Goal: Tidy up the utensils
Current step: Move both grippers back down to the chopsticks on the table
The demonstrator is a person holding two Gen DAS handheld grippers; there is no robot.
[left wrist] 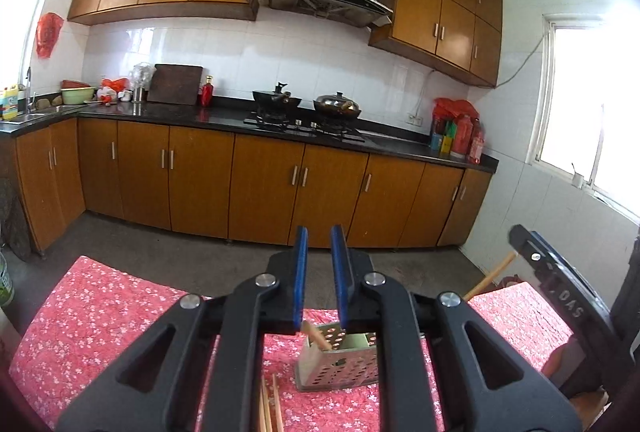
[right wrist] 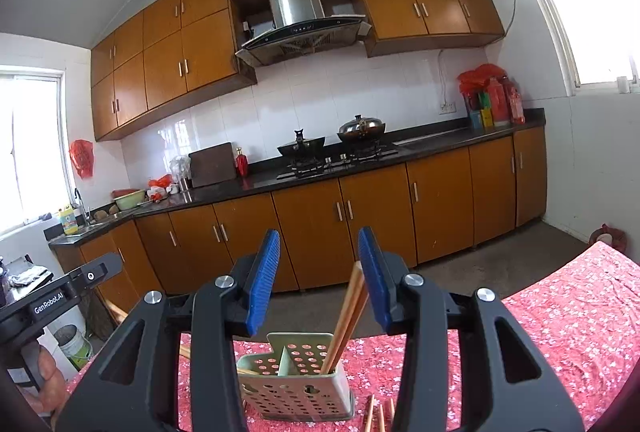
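Note:
A pale green perforated utensil holder [right wrist: 298, 388] stands on the red floral tablecloth [right wrist: 560, 316]; it also shows in the left wrist view [left wrist: 338, 364]. A pair of wooden chopsticks [right wrist: 346, 316] stands in its right compartment, leaning against the right pad of my right gripper [right wrist: 318, 280], which is open above the holder. More chopsticks [right wrist: 378, 414] lie on the cloth in front of the holder. My left gripper [left wrist: 319, 272] has a narrow gap between its jaws and holds nothing. Loose chopsticks [left wrist: 270, 408] lie below it.
The right gripper's body [left wrist: 560, 288] shows at the right of the left wrist view with a chopstick end [left wrist: 490, 278] beside it. A kitchen counter [left wrist: 224, 115] with stove and pans runs along the far wall. A bucket [right wrist: 74, 346] stands on the floor at left.

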